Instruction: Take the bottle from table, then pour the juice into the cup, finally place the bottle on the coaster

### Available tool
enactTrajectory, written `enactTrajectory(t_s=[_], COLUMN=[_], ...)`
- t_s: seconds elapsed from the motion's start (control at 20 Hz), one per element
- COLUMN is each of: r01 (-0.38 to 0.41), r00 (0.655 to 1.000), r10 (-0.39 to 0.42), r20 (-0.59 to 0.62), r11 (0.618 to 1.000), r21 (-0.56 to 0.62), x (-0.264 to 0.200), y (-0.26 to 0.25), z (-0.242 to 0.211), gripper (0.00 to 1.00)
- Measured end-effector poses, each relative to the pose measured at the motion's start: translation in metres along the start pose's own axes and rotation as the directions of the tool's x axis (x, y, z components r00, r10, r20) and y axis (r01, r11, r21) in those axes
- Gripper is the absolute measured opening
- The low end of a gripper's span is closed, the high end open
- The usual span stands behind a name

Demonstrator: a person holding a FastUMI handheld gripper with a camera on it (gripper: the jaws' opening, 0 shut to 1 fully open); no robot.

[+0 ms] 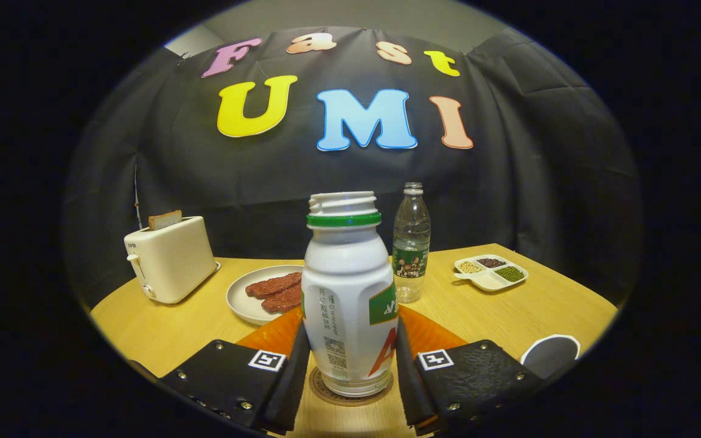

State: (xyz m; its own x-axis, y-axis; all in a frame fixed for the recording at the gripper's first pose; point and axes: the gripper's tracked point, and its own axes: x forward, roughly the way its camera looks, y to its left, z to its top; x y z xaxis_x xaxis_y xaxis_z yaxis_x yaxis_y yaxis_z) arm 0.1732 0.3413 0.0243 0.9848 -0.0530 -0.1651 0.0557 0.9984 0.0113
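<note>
While your gripper [350, 371] sits low over the tabletop [174, 328], its two black fingers [292, 377] stand on either side of the white bottle [348, 304], close against its lower body. Whether both pads actually press on the plastic you cannot tell from here; the gap, if any, is very slight. The bottle stands upright between the fingers, its cap off, with a green ring under the threaded white mouth. Its base rests on the round brown coaster [350, 395], which lies on the wood right between your fingertips. Just behind the bottle, an orange mat [429, 334] spreads out to both sides. Off your right finger, close by, the white rim of the cup [550, 356] shows, seen partly.

Beyond the fingers and a little left, a pale plate [244, 301] carries two reddish-brown patties [277, 291]. Farther left stands a cream toaster [171, 258] with a slice of bread [165, 219] poking out of its slot. Straight ahead and slightly right, past the white bottle, a clear water bottle [411, 243] stands upright with its cap on. Well off to the right, a white divided dish [490, 272] holds pale, dark and green beans in separate compartments, with one compartment bare.
</note>
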Motion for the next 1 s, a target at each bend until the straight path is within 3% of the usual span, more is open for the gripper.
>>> enactTrajectory(t_s=[1.0], r01=[-0.04], r00=[0.998], r10=[0.038], r20=[0.049], r11=[0.998], r21=[0.044], x=[0.0003], y=[0.0026], z=[-0.0125], gripper=[0.65])
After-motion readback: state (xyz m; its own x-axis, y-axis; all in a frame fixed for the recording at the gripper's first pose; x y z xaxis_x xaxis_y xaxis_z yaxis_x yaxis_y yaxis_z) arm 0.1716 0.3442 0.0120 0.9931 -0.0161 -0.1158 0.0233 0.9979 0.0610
